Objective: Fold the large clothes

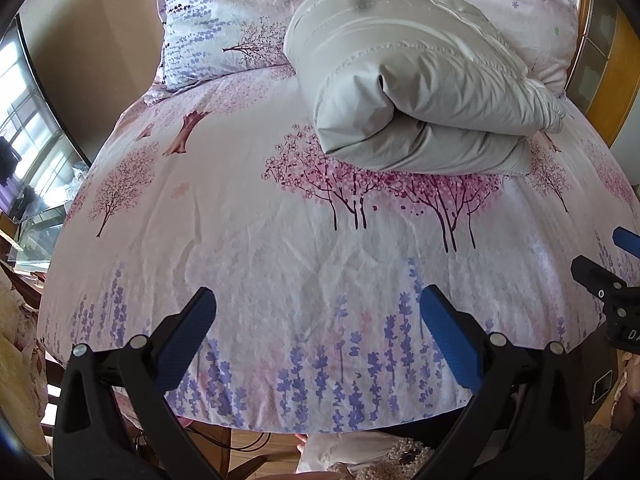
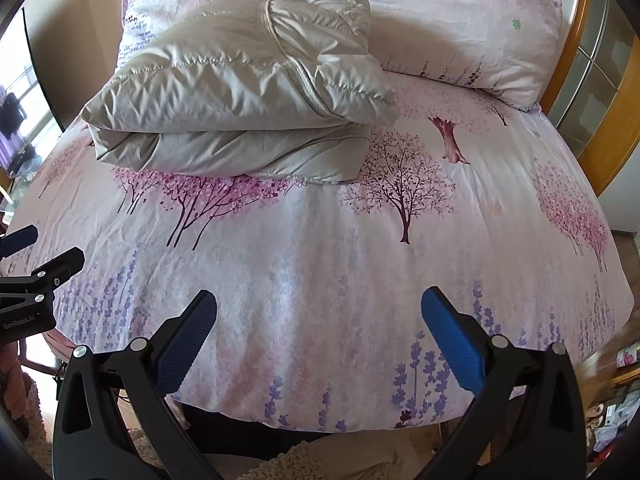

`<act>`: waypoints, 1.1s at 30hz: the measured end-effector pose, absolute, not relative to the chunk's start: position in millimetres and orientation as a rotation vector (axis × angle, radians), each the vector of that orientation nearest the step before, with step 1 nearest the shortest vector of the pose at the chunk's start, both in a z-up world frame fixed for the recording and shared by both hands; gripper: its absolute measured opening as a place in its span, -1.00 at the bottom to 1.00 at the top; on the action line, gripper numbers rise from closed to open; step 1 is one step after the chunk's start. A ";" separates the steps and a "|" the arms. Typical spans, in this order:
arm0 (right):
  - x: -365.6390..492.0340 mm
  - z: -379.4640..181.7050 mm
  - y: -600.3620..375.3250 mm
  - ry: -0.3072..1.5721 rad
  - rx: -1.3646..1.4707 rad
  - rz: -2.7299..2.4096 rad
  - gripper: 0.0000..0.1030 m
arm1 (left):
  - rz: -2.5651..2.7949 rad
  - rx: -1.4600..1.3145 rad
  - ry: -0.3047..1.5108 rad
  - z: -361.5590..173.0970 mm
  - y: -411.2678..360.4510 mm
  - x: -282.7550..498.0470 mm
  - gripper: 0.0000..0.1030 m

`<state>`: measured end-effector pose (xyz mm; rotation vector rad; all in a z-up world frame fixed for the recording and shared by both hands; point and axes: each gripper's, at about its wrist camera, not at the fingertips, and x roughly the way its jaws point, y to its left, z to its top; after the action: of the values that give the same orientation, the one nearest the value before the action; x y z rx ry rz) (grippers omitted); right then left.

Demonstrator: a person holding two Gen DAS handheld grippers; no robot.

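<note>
- The left gripper [image 1: 316,312], black-framed with blue ribbed pads, hangs over the near edge of the bed with its jaws spread wide and nothing between them; I judge it is drawn back because no grasp is needed here.
- The puffy beige quilted jacket [image 1: 416,92] lies folded into a thick bundle, well beyond both grippers, on the pink bedsheet printed with trees and lavender [image 1: 248,240]; it rests near the matching floral pillows [image 1: 216,20], likely parked there as finished.
- The right gripper [image 2: 318,312] mirrors the left: jaws wide apart, empty, above bare sheet, leaving the bundle undisturbed.
</note>
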<state>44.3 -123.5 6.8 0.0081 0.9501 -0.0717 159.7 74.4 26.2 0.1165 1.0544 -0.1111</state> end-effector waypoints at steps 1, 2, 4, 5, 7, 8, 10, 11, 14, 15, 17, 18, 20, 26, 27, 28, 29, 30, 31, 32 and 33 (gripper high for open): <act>44.7 6.1 -123.3 0.953 0.009 -0.071 0.97 | -0.112 0.116 1.058 25.3 74.1 160.2 0.97; 45.1 5.2 -123.2 0.956 0.009 -0.072 0.97 | -0.113 0.116 1.060 24.6 73.9 160.6 0.97; 45.4 4.1 -123.0 0.961 0.010 -0.075 0.97 | -0.111 0.116 1.063 23.5 73.0 160.3 0.97; 45.7 3.2 -123.4 0.965 0.012 -0.076 0.97 | -0.112 0.115 1.065 22.9 72.9 160.8 0.97; 46.5 2.2 -124.5 0.968 0.014 -0.077 0.97 | -0.113 0.116 1.066 22.1 72.5 160.0 0.97; 46.9 1.8 -124.7 0.969 0.014 -0.080 0.97 | -0.112 0.116 1.066 21.9 72.6 159.7 0.97; 47.0 1.3 -124.7 0.970 0.015 -0.081 0.97 | -0.112 0.115 1.067 21.6 72.7 159.5 0.97; 46.9 1.3 -124.9 0.970 0.014 -0.081 0.97 | -0.112 0.114 1.067 21.5 72.9 159.5 0.97; 47.4 0.6 -124.2 0.972 0.015 -0.082 0.97 | -0.113 0.115 1.068 21.2 73.0 159.8 0.97; 47.5 0.3 -123.8 0.973 0.017 -0.084 0.97 | -0.113 0.115 1.069 20.9 73.1 159.7 0.97; 47.6 0.2 -124.1 0.972 0.018 -0.084 0.97 | -0.113 0.116 1.068 20.6 73.1 159.2 0.97; 47.7 -0.1 -123.8 0.972 0.020 -0.086 0.97 | -0.112 0.115 1.068 20.4 73.2 159.3 0.97; 47.5 0.0 -123.7 0.972 0.020 -0.086 0.97 | -0.112 0.113 1.070 20.1 73.4 159.5 0.97; 48.0 -1.0 -123.2 0.976 0.027 -0.089 0.97 | -0.111 0.112 1.071 19.8 73.7 159.0 0.97; 48.1 -1.2 -122.8 0.976 0.027 -0.090 0.97 | -0.111 0.113 1.071 19.7 73.7 159.1 0.97; 48.2 -1.1 -123.0 0.976 0.027 -0.089 0.97 | -0.112 0.113 1.071 19.6 73.7 159.0 0.97; 48.3 -1.2 -123.0 0.976 0.027 -0.089 0.97 | -0.112 0.112 1.071 19.6 73.7 158.9 0.97; 48.4 -1.0 -123.1 0.976 0.027 -0.089 0.97 | -0.112 0.112 1.071 19.6 73.5 159.2 0.97; 48.5 -0.9 -123.1 0.976 0.027 -0.090 0.97 | -0.111 0.112 1.071 19.6 73.4 159.2 0.97; 48.6 -0.9 -123.2 0.976 0.027 -0.089 0.97 | -0.111 0.112 1.071 19.5 73.5 158.9 0.97; 48.6 -1.1 -123.3 0.976 0.028 -0.089 0.97 | -0.112 0.112 1.071 19.6 73.3 159.2 0.97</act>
<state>48.6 -123.3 -1.1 0.0276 0.9757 -0.0890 159.2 73.3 19.6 0.1118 1.0711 -0.1117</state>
